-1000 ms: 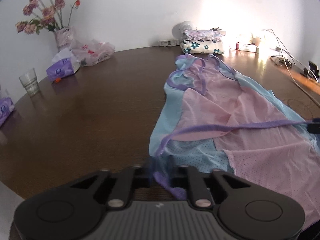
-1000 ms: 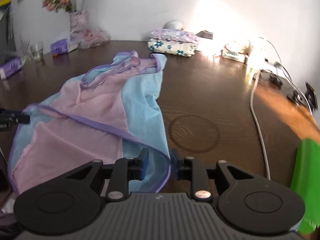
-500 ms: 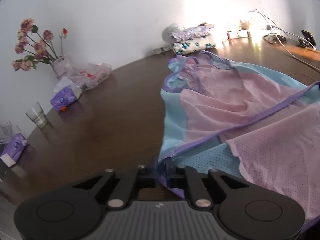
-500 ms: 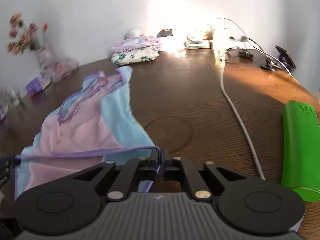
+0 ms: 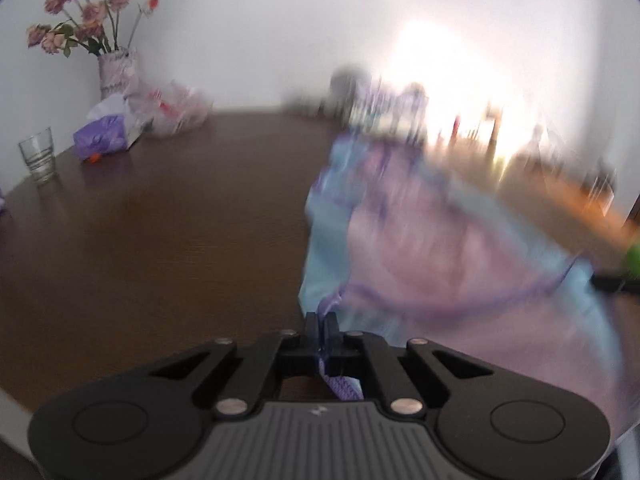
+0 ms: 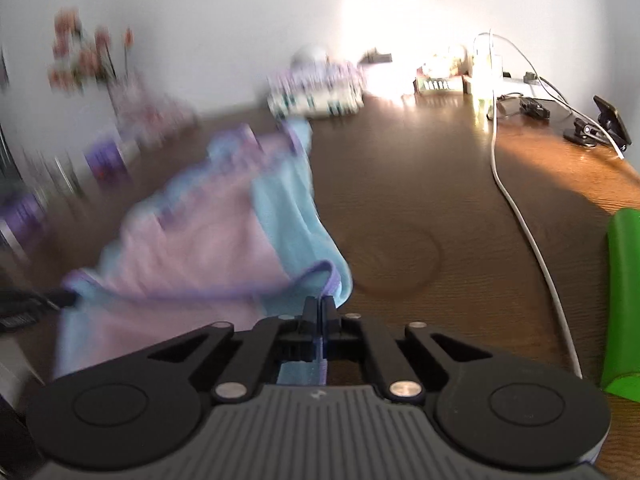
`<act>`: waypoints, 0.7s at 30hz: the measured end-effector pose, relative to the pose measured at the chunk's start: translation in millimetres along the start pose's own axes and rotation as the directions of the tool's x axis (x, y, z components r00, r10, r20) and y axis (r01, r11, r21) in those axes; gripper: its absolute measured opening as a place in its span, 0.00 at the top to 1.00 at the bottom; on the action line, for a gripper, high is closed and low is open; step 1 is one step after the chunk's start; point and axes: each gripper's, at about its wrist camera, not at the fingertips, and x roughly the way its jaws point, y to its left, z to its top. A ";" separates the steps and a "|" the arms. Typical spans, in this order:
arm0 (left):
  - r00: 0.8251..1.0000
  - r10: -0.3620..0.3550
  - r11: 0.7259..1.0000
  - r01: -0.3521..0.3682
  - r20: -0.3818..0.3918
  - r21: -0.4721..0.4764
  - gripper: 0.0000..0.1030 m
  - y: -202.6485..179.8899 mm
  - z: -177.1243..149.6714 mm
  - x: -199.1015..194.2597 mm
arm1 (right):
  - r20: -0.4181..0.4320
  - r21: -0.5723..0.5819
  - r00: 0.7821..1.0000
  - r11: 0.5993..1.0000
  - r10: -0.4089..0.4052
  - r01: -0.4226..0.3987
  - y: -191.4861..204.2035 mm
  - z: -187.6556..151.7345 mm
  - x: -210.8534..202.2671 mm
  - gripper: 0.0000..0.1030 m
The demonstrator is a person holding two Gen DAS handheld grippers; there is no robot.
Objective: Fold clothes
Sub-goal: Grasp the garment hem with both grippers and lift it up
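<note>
Brown wood table [image 6: 420, 184] carries everything, and it is the biggest thing I see. On it, running from the near edge toward the far edge, lies my pink and blue dress [image 5: 432, 240], spread out with no fold in it yet. My left gripper [image 5: 322, 326] is pinched tight on the near purple hem. My right gripper [image 6: 319, 312] is pinched tight on the other near corner of the hem. I think I am only starting: both corners are caught, and all the folding is left to do.

A white wall [image 5: 248, 24] is rising behind a dark wooden table [image 5: 160, 220]; glare [image 6: 384, 12] is blazing upper right.
</note>
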 end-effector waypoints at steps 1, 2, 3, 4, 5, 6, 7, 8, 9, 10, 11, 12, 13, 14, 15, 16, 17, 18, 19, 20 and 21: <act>0.997 -0.046 0.999 0.048 0.055 -0.021 0.99 3.0 14.3 -13.4 | 0.060 0.027 0.998 0.999 0.031 -0.033 0.1 10.7 -16.6 0.98; 0.990 -0.066 0.998 0.068 0.122 -0.013 0.99 3.0 29.3 -28.4 | 0.125 0.050 0.990 0.997 0.060 -0.067 0.5 21.8 -34.1 0.98; 0.979 -0.085 0.996 0.087 0.187 -0.004 0.99 2.9 44.2 -43.4 | 0.198 0.061 0.977 0.994 0.078 -0.092 2.1 33.7 -54.1 0.98; 0.962 -0.103 0.994 0.105 0.252 0.007 0.99 2.8 59.0 -58.4 | 0.263 0.057 0.962 0.994 0.079 -0.097 5.2 44.8 -72.7 0.98; 0.944 -0.100 0.995 0.096 0.314 0.028 0.99 0.1 71.6 -71.0 | 0.324 0.049 0.943 0.994 0.076 -0.098 9.0 56.1 -91.0 0.98; 0.923 -0.106 0.994 0.097 0.371 0.042 0.99 -2.0 84.1 -84.9 | 0.371 0.035 0.926 0.995 0.070 -0.090 14.3 67.2 -108.2 0.98; 0.898 -0.112 0.994 0.098 0.426 0.056 0.99 -4.1 96.6 -98.8 | 0.406 0.024 0.911 0.995 0.076 -0.094 19.0 77.2 -124.4 0.98; 0.874 -0.126 0.992 0.111 0.470 0.060 0.99 -5.9 107.0 -112.6 | 0.440 0.012 0.894 0.995 0.082 -0.097 23.6 87.2 -140.6 0.98; 0.844 -0.146 0.989 0.131 0.516 0.065 0.99 -7.1 117.2 -129.9 | 0.475 0.002 0.875 0.994 0.093 -0.106 28.4 96.0 -157.0 0.98; 0.813 -0.164 0.986 0.149 0.558 0.072 0.99 -8.1 124.7 -145.4 | 0.512 -0.008 0.851 0.991 0.117 -0.132 33.5 101.6 -174.1 0.98; 0.786 -0.177 0.984 0.160 0.593 0.082 0.99 -9.5 131.1 -158.4 | 0.549 -0.021 0.824 0.988 0.138 -0.152 38.9 106.4 -191.2 0.98; 0.766 -0.182 0.983 0.157 0.617 0.095 0.99 -12.3 138.3 -167.5 | 0.585 -0.043 0.797 0.987 0.151 -0.155 44.7 108.8 -206.2 0.98; 0.746 -0.187 0.982 0.155 0.639 0.107 0.99 -15.1 145.6 -176.1 | 0.611 -0.062 0.776 0.987 0.154 -0.147 48.7 111.4 -216.0 0.98; 0.745 -0.187 0.982 0.148 0.640 0.115 0.99 -17.7 154.2 -176.2 | 0.633 -0.077 0.758 0.988 0.154 -0.137 51.7 114.4 -224.3 0.98; 0.745 -0.187 0.982 0.141 0.641 0.123 0.99 -20.2 162.8 -175.9 | 0.645 -0.078 0.751 0.989 0.145 -0.124 51.4 119.1 -226.9 0.98; 0.757 -0.189 0.982 0.141 0.625 0.126 0.99 -22.0 171.1 -168.1 | 0.647 -0.069 0.751 0.991 0.132 -0.114 48.1 125.0 -225.4 0.98; 0.769 -0.191 0.981 0.142 0.610 0.129 0.99 -23.8 179.4 -160.1 | 0.644 -0.057 0.756 0.993 0.116 -0.104 42.7 132.0 -220.4 0.98; 0.788 -0.189 0.982 0.137 0.586 0.133 0.99 -25.2 187.4 -147.0 | 0.639 -0.043 0.762 0.995 0.101 -0.095 37.2 139.2 -214.5 0.98; 0.806 -0.181 0.983 0.131 0.564 0.128 0.99 -26.4 195.5 -130.9 | 0.629 -0.026 0.773 0.996 0.084 -0.087 30.7 147.1 -205.6 0.98; 0.823 -0.173 0.984 0.123 0.542 0.126 0.99 -27.6 202.6 -114.3 | 0.617 -0.009 0.784 0.997 0.065 -0.076 24.0 155.4 -194.4 0.98; 0.835 -0.165 0.985 0.115 0.524 0.126 0.99 -31.3 209.2 -96.3 | 0.606 0.009 0.794 0.998 0.045 -0.064 17.6 163.5 -182.8 0.98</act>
